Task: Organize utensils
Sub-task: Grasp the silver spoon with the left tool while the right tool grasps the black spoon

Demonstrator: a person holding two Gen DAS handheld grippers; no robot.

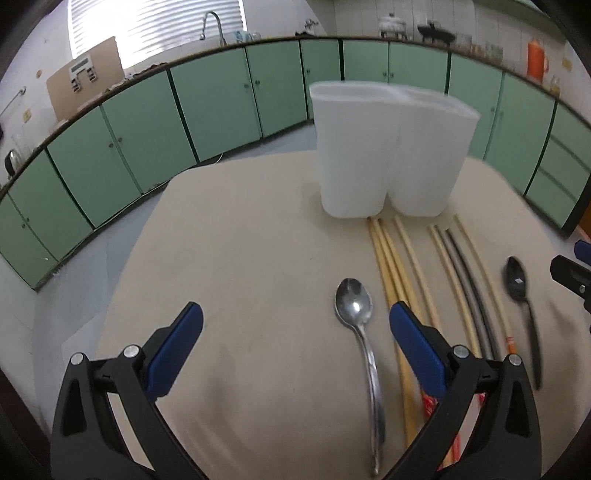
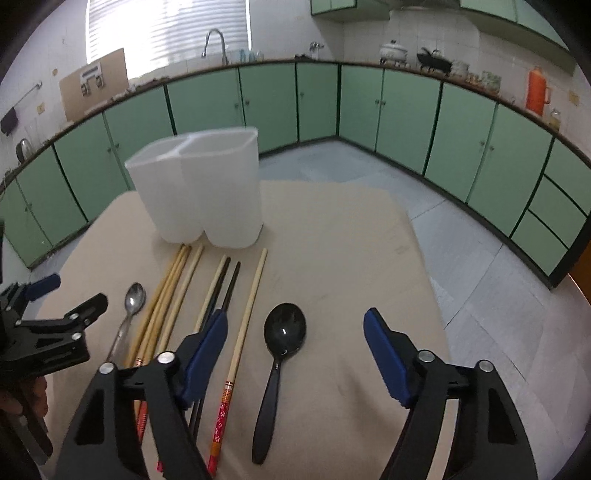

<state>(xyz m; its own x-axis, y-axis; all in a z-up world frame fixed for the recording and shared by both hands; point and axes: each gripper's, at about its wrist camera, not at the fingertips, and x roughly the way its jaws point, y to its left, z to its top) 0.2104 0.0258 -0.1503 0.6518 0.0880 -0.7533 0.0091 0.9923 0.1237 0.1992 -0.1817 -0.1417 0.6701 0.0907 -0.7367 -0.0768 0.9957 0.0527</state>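
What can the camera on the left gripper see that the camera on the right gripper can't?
Only the left wrist view shows its own left gripper from behind, fingers open around the metal spoon.

Only the right wrist view shows the upper green cabinets, a bit of the person's hand, and the right gripper open around the black spoon.

Both show the white two-part holder, the chopsticks, both spoons, the beige table, the faucet and the orange flask.
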